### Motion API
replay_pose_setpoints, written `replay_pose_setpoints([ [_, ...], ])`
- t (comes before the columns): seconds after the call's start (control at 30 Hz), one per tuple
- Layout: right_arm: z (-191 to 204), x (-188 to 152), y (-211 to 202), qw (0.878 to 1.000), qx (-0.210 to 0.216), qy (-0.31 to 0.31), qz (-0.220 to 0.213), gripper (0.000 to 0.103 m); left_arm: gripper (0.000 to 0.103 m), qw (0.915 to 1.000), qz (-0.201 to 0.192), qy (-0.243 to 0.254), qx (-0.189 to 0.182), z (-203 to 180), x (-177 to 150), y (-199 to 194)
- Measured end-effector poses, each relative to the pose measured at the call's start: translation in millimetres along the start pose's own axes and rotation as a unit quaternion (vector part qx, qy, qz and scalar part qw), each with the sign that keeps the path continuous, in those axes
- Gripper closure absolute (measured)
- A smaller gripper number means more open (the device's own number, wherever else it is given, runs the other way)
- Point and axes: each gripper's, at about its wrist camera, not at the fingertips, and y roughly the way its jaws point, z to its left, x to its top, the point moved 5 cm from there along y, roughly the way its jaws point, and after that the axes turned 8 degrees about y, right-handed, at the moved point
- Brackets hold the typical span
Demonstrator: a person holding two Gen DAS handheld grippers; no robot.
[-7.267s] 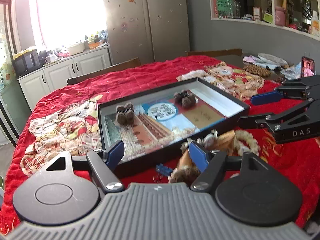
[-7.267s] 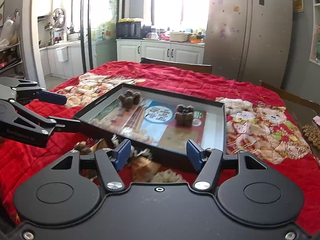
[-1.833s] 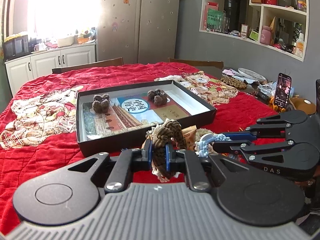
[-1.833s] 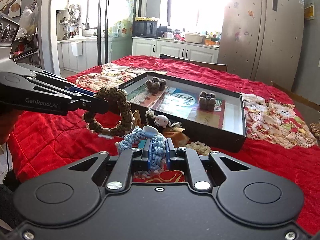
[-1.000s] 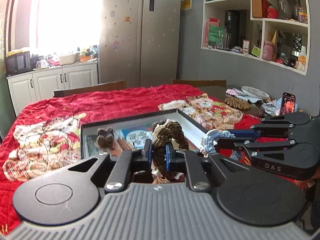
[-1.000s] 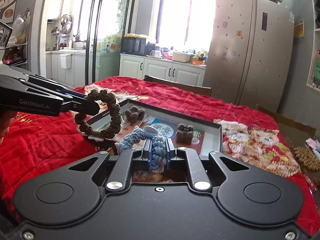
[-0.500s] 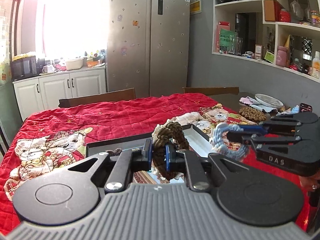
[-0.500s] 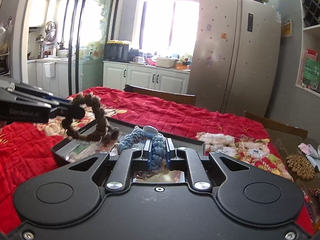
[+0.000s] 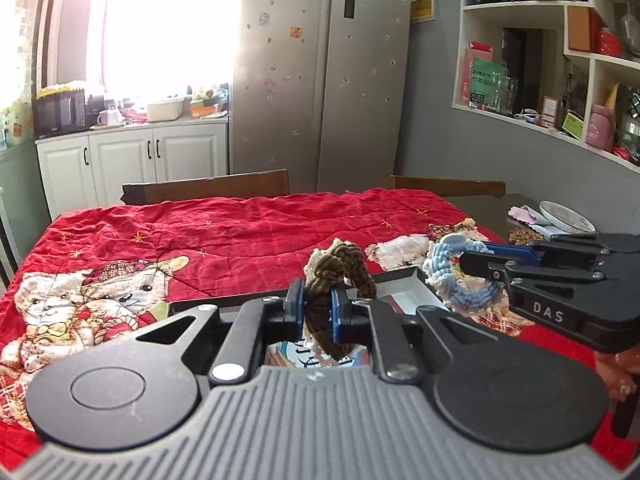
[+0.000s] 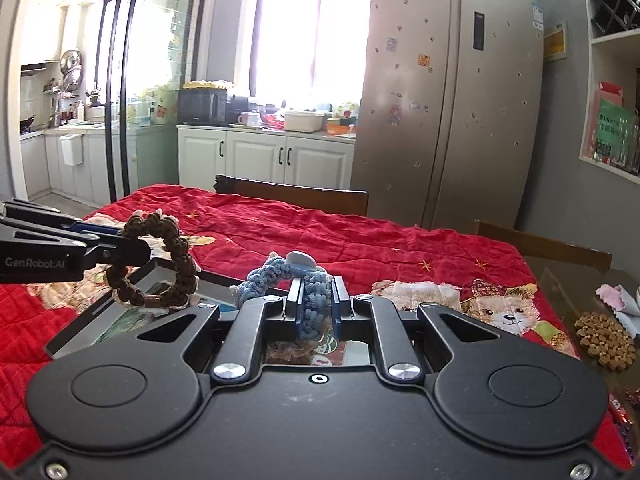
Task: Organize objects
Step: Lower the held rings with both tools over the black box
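Red quilted cloth (image 9: 248, 236) over the tabletop, kitchen cupboards and a tall fridge (image 9: 320, 80) behind.

Nearest in the left wrist view: left tool (image 9: 316, 308), jaws drawn almost together, pinching the lower arc of a brown braided ring (image 9: 340, 264). Grips it edge-on, so that the loop stands roughly upright above the pads, in line with the way the tool points. Through the gap under the pads, shows the printed floor of the black tray (image 9: 400, 276), directly below.

Nearest in the right wrist view: right tool (image 10: 316, 300), jaws fully drawn in, clamped on a blue braided ring (image 10: 276, 272) with a pale bead on top. Holds it the same way, loop upright, bead uppermost. Below the pads, again shows tray floor, with a small brown item too hidden to name.

Beside each other, then: both tools over the tray, left over its left and middle part, right toward its right end, rings near each other but apart. Lies crosswise to both tools, the tray's long axis, with its far rim only just beyond the fingertips.

Judged from that: calls for a drop, not a reach. Probably needs a straight descent and release, each tool serving its own side. Risks an overshoot onto the cloth beyond the far rim if pushed forward.

Farther off: bare cloth, two wooden chair backs (image 9: 208, 190), then the cupboards.
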Motion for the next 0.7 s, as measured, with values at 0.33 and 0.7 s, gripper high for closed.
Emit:
replay_pose_setpoints([
  [0.33, -27.3, -3.9, 63.0, 0.999, -0.025, 0.041, 0.018, 0.090, 0.087, 0.9997, 0.017, -0.017, 0.009, 11.5, -4.8, 41.7],
  [0.7, -52.3, -27.4, 107.2, 0.995, -0.037, 0.076, 0.047, 0.090, 0.087, 0.9983, 0.031, -0.050, 0.007, 25.1, -15.6, 69.3],
])
